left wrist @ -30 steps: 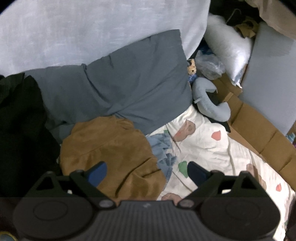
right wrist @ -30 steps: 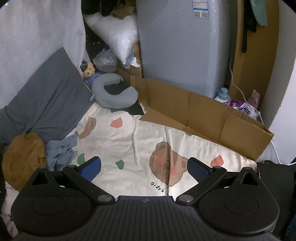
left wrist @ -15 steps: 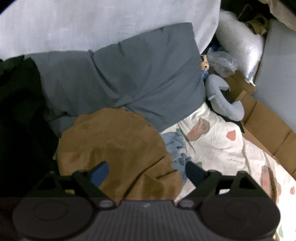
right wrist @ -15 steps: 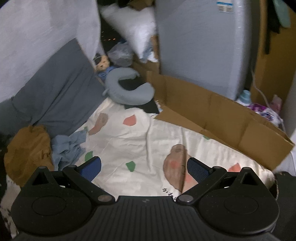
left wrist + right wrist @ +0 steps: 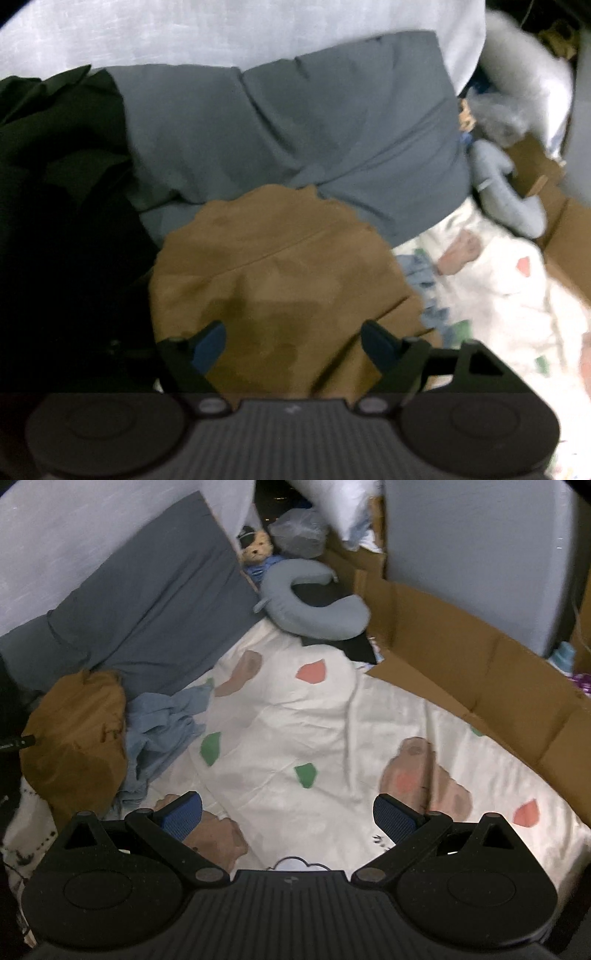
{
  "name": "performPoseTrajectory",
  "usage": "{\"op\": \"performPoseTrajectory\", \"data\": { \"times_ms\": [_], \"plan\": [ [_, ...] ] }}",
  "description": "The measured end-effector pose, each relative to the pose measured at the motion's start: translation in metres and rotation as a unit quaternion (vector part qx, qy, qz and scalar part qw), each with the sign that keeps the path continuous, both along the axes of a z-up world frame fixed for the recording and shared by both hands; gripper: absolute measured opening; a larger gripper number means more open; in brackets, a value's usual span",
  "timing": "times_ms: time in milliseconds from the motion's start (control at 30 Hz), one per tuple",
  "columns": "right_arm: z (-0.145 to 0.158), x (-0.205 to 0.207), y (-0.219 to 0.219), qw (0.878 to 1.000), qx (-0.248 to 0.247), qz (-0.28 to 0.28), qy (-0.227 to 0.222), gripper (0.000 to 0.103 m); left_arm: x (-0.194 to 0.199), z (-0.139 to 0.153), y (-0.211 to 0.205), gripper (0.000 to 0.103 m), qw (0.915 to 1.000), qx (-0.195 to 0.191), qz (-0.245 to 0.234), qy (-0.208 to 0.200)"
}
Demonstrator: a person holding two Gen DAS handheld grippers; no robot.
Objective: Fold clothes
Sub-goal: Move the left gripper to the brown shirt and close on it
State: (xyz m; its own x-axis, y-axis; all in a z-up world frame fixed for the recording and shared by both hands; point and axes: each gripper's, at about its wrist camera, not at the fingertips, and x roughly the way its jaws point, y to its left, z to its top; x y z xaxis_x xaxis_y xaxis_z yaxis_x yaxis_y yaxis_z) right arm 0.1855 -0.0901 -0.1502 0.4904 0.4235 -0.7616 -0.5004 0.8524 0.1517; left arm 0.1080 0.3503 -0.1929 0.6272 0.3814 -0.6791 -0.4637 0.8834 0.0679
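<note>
We see a bed covered by a cream sheet point(image 5: 314, 716) printed with pink, green and brown shapes. A pale wall point(image 5: 221, 29) rises behind the left jaws, and a grey panel point(image 5: 472, 546) stands behind the right jaws.

To the left of the left gripper point(image 5: 293, 341) lies a dark heap point(image 5: 59, 166), too dim for us to tell what it is. This whole view is blurred. The brown garment point(image 5: 280, 288), crumpled into a mound, lies straight ahead of and between the left jaws, which are closing but are apart from the cloth so far as we can tell. Behind it leans a grey-blue pillow point(image 5: 303, 129). Right of the jaws, a crumpled light blue cloth point(image 5: 421, 273) peeks from behind the brown mound, mostly hidden.

In the right wrist view, the brown garment point(image 5: 77, 738) sits far left of the right gripper point(image 5: 288, 816), with the light blue cloth point(image 5: 166, 727) touching its right side. The right jaws stand wide apart over bare sheet, nothing between them. Beyond them lie a small teddy bear point(image 5: 256, 548), a grey neck pillow point(image 5: 314, 605) and a clear plastic bag point(image 5: 299, 531). On the right, folded cardboard point(image 5: 480, 672) borders the bed, its far end cut off.
</note>
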Motion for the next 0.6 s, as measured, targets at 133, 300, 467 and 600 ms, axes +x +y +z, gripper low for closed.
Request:
{"op": "performPoseTrajectory", "data": {
  "times_ms": [133,300,467,600],
  "plan": [
    [-0.014,0.007,0.011,1.000,-0.001,0.010,-0.001,0.102,-0.002,-0.019,0.005,0.082,0.9999,-0.002,0.009,0.006],
    [-0.027,0.010,0.019,1.000,-0.002,0.012,0.005,0.102,-0.016,-0.034,0.011,0.082,0.9991,0.009,0.036,0.018],
    [-0.034,0.006,0.023,1.000,-0.004,0.022,0.010,0.102,-0.029,-0.043,0.015,0.083,0.9970,0.022,0.064,0.038],
    [-0.042,0.002,0.027,0.999,-0.007,0.034,0.020,0.102,-0.030,-0.050,0.023,0.083,0.9974,0.007,0.062,0.035]
  ]
}}
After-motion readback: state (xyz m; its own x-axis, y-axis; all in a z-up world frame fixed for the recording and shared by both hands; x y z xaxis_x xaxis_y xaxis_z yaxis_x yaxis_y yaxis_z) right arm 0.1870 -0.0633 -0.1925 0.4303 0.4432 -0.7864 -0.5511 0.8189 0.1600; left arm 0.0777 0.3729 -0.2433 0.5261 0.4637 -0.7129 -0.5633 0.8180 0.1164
